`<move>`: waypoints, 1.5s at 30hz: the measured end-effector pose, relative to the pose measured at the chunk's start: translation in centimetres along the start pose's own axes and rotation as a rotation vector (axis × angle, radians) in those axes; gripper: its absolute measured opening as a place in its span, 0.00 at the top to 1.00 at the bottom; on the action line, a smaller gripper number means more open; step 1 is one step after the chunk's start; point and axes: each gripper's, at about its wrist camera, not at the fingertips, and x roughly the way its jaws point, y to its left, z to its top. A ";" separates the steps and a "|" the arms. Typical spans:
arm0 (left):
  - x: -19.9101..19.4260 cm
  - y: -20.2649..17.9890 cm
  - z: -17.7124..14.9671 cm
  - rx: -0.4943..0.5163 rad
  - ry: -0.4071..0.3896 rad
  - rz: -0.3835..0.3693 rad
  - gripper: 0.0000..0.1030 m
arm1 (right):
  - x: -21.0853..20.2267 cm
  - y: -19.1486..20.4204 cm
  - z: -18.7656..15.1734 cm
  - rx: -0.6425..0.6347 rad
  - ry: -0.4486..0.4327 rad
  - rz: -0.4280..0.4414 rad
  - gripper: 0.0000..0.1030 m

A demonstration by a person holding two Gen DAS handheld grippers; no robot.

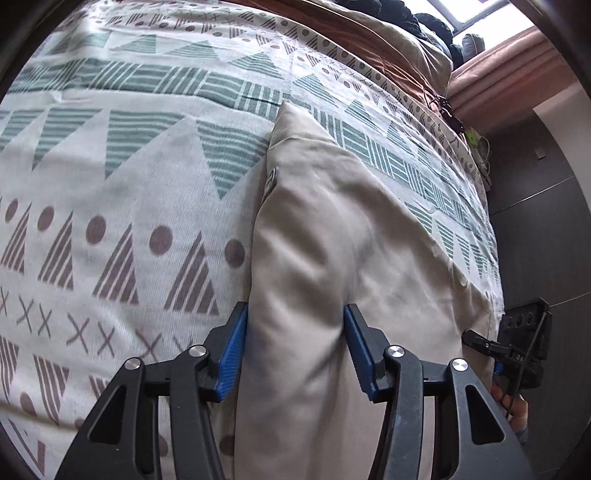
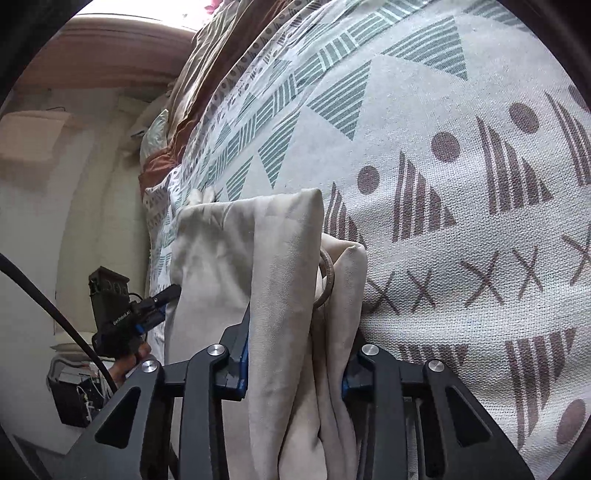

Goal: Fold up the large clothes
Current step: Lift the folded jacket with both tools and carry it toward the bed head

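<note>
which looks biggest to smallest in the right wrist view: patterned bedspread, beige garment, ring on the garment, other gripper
1. patterned bedspread
2. beige garment, though nearness to the camera inflates it
3. other gripper, the left gripper, farther off
4. ring

Soft daylight from blown-out window [image 1: 476, 13]; faint shadows; heavy fisheye bending, dark vignette corners; slight blur throughout.

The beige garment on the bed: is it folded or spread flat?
Folded. The beige garment lies as a narrow doubled strip on the patterned bedspread, and the right-wrist view shows stacked layers at its end.
</note>
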 end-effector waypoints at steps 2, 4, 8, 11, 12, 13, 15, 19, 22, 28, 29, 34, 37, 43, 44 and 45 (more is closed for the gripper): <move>0.1 -0.4 0.3 0.017 -0.003 0.016 0.57 | -0.4 1.4 -0.5 -0.025 -0.017 -0.016 0.80; 0.0 -0.7 0.4 0.025 -0.008 0.034 0.63 | -0.9 2.5 -1.1 -0.049 -0.033 -0.023 0.83; -1.2 -1.9 0.0 0.065 -0.036 0.073 0.74 | -2.2 5.0 -2.4 -0.096 -0.068 -0.041 0.85; -2.8 -2.4 -0.1 0.079 -0.062 0.063 0.78 | -3.8 7.3 -3.9 -0.147 -0.101 -0.051 0.86; -3.5 -2.6 -0.2 0.082 -0.076 0.056 0.78 | -4.3 8.3 -4.5 -0.162 -0.112 -0.050 0.87; -4.3 -2.9 -0.3 0.087 -0.091 0.049 0.78 | -4.9 9.1 -5.2 -0.173 -0.122 -0.053 0.87; -5.7 -3.4 -0.7 0.098 -0.118 0.038 0.79 | -6.3 10.3 -6.4 -0.194 -0.140 -0.058 0.87; -9.2 -4.3 -1.5 0.113 -0.171 0.005 0.80 | -9.2 13.3 -9.2 -0.234 -0.186 -0.057 0.87; -11.6 -4.9 -2.0 0.121 -0.208 -0.012 0.81 | -11.1 16.0 -11.4 -0.281 -0.215 -0.050 0.88; -17.4 -5.0 -3.3 0.125 -0.292 -0.069 0.82 | -15.9 21.0 -15.6 -0.354 -0.269 -0.027 0.88; -18.5 -5.0 -3.5 0.125 -0.308 -0.079 0.82 | -16.7 21.9 -16.3 -0.368 -0.279 -0.023 0.88; -23.6 -4.3 -4.3 0.125 -0.370 -0.105 0.82 | -19.4 26.5 -19.7 -0.423 -0.309 0.016 0.88; -26.9 -3.2 -4.5 0.109 -0.415 -0.128 0.82 | -20.4 29.8 -21.7 -0.475 -0.330 0.026 0.88; -33.3 -0.3 -4.6 0.100 -0.498 -0.130 0.82 | -21.0 36.4 -24.7 -0.562 -0.348 0.063 0.88; -34.3 0.3 -4.5 0.097 -0.508 -0.127 0.83 | -20.8 37.2 -25.1 -0.571 -0.347 0.073 0.88; -35.3 1.0 -4.5 0.094 -0.519 -0.123 0.83 | -20.5 38.2 -25.4 -0.579 -0.344 0.084 0.88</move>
